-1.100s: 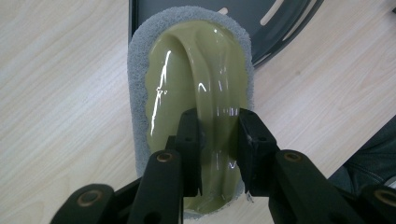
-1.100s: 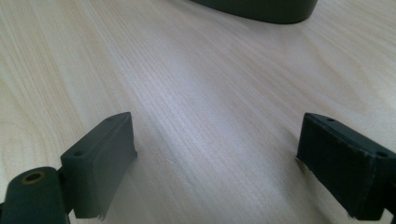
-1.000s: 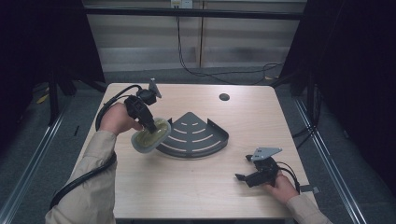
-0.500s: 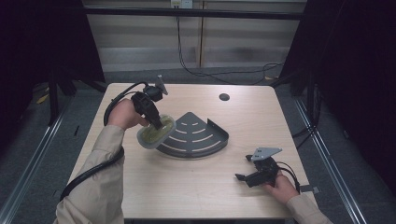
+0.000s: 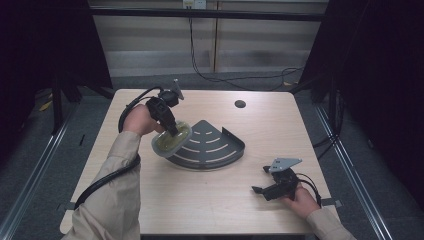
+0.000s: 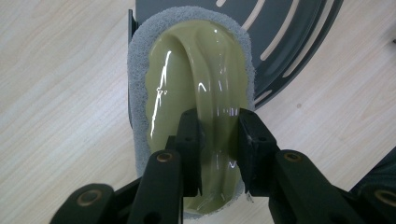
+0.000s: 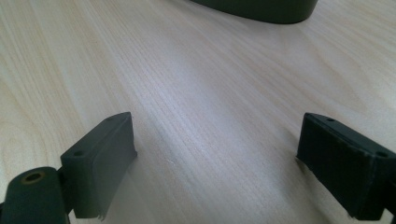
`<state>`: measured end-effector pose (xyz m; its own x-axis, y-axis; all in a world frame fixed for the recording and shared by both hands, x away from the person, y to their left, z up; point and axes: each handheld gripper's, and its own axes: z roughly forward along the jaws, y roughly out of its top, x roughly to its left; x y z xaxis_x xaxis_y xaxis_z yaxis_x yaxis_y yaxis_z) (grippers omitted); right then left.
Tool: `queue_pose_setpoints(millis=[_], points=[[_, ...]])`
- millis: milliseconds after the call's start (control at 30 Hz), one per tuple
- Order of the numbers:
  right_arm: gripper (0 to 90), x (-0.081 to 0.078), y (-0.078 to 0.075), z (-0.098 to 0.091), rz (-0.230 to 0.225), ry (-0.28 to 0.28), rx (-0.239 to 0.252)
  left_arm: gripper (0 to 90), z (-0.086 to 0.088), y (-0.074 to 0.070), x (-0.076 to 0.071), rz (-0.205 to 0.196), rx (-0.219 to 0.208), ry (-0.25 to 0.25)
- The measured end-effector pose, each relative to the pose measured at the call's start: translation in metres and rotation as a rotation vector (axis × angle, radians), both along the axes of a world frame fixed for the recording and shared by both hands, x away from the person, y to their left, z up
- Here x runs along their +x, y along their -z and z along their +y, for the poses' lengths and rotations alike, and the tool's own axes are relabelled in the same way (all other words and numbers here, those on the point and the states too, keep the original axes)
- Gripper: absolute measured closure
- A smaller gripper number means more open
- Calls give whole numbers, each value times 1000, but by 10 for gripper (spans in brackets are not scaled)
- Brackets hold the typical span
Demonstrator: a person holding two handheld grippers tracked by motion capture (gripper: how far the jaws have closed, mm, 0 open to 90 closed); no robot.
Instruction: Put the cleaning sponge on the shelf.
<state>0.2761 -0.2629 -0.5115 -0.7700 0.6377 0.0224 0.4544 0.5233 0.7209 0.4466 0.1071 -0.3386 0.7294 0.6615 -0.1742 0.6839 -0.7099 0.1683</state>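
The left tongs (image 6: pixel 218 140) are clamped on the raised central ridge of a scrubbing pad (image 6: pixel 191 65). The pad is held above the table (image 5: pixel 200 200), over the left edge of a dark corner shelf tray (image 5: pixel 220 150). In the high view the pad (image 5: pixel 171 140) is tilted, with its far end above the tray's left corner.

Progress, as judged: the pad is lifted and carried to the tray, but it is not yet set down inside it. Lowering it onto the slotted floor and releasing the grip remain.

The right tongs (image 7: pixel 215 163) stand wide apart, low over bare wood at the near right of the table, holding nothing. In the high view they (image 5: pixel 260 190) are well apart from the tray.

Materials: the pad has a glossy olive-green plastic top, oval in outline, with a moulded grip ridge. A grey fibrous abrasive layer forms its border. The tray is matt dark grey, quarter-round, with curved slots and a low rim. The table surface is pale wood-grain laminate.
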Motion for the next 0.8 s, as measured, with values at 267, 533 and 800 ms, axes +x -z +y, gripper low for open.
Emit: queue_pose_setpoints(millis=[267,533,800], points=[[106,0,0,0,5,0,1,723,-7,0,5,2,-9,3],[106,0,0,0,6,0,1,723,-12,2,11,-4,-15,5],[106,0,0,0,1,1,0,722,-17,5,16,-15,-14,-5]])
